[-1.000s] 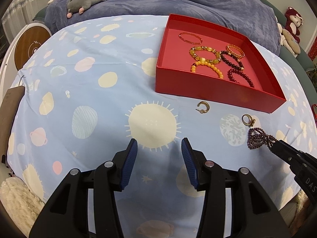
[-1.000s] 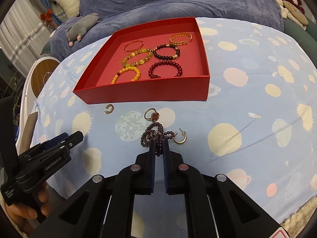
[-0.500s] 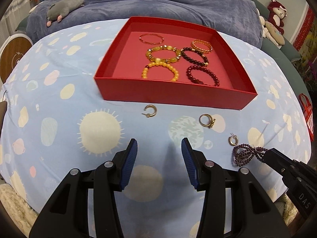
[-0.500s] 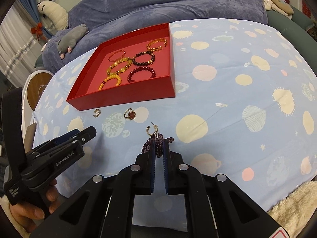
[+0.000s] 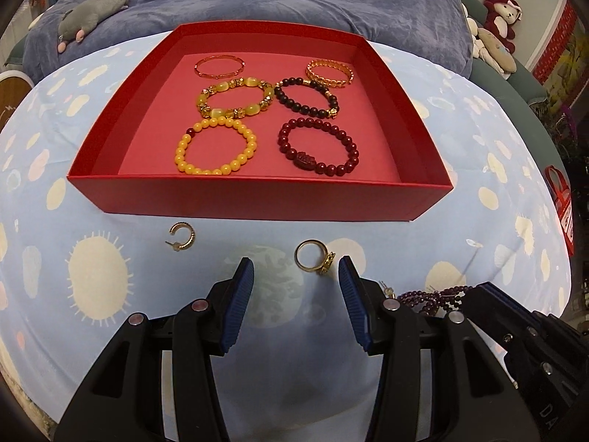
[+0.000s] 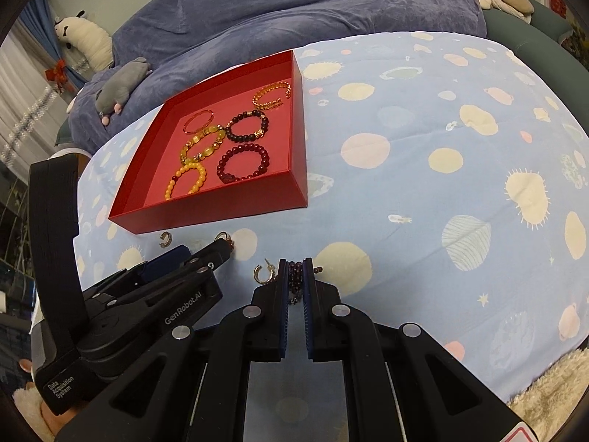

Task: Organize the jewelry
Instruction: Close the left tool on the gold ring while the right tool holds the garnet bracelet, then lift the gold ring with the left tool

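The red box (image 5: 257, 199) fills the middle of the left wrist view, open-topped, sitting on the blue planet-print sheet (image 5: 92, 331), and six bracelets lie flat on its floor. Far row: a thin rose-gold bangle (image 5: 219, 66) at upper left, a gold woven cuff (image 5: 330, 73) at upper right. Middle row: a chunky amber-and-gold bracelet (image 5: 235, 97) beside a dark bead bracelet (image 5: 307, 96), the two just touching. Near row: a yellow bead bracelet (image 5: 216, 146) on the left, a dark red bead bracelet (image 5: 318, 146) on the right, clearly apart.

Outside the box, just below its front wall, a gold hoop earring (image 5: 181, 237) lies at left of centre and a gold ring (image 5: 315, 262) sits near the middle.

The left tool (image 5: 296, 274) hovers low in the frame with its blue pads wide apart and nothing between them; the ring sits just ahead of its right-hand fingertip.

In the right wrist view, the right tool (image 6: 295, 270) at bottom centre has its pads drawn nearly together, pinching a bunched purple bead strand (image 6: 295, 276), which also peeks out at lower right of the left view. A second gold hoop earring (image 6: 262, 272) lies just left of that tool's tip. A grey plush toy (image 6: 119, 90) rests on the dark blue blanket (image 6: 294, 0) beyond the box.
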A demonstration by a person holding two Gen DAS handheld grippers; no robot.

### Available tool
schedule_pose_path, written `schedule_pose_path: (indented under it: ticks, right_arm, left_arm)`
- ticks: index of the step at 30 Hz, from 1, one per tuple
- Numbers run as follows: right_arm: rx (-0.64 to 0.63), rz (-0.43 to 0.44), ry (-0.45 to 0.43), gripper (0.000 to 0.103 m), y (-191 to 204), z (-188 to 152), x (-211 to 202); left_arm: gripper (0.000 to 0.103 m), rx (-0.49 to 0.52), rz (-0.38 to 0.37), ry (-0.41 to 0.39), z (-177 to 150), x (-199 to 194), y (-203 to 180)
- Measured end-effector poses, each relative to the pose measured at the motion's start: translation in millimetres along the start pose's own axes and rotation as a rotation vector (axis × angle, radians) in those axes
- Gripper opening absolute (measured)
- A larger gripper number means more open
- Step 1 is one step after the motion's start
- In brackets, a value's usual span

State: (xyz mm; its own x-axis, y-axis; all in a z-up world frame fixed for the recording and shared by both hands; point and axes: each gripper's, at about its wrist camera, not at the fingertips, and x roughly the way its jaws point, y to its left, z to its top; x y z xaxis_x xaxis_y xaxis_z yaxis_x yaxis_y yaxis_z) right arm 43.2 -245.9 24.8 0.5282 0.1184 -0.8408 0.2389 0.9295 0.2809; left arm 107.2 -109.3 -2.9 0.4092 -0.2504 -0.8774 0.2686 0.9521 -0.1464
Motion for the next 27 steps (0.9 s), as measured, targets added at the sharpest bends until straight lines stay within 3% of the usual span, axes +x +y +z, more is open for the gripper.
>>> schedule_pose_path:
  ticks: [5,9,17,18,19,27]
  right_arm:
    - [0.002,0.009,0.0,0.007,0.3,6.6,5.5]
    - [0.002,0.012,0.003,0.007,1.3,8.2,7.1]
    - [-0.004,0.015,-0.002,0.007,5.1,8.4,5.1]
    - [-0.007,0.017,-0.005,0.007,6.5,7.7,3.5]
    - [-0.011,0.019,-0.008,0.007,7.4,6.9,1.8]
    - [-0.038,0.025,-0.031,0.005,17.5,3.5,-11.6]
  left_arm:
    - [0.041,0.014,-0.002,-0.006,5.4,6.4,-3.8]
    - [0.023,0.014,-0.025,-0.006,6.5,7.2,-2.8]
    - [0.022,0.002,-0.042,-0.003,-1.7,-0.1,4.8]
    - [0.017,-0.007,-0.045,-0.003,-2.8,-2.1,7.0]
    - [0.007,-0.013,-0.055,0.0,-3.7,-3.7,9.2]
    - [0.006,-0.045,-0.047,-0.004,-12.8,-20.5,28.1]
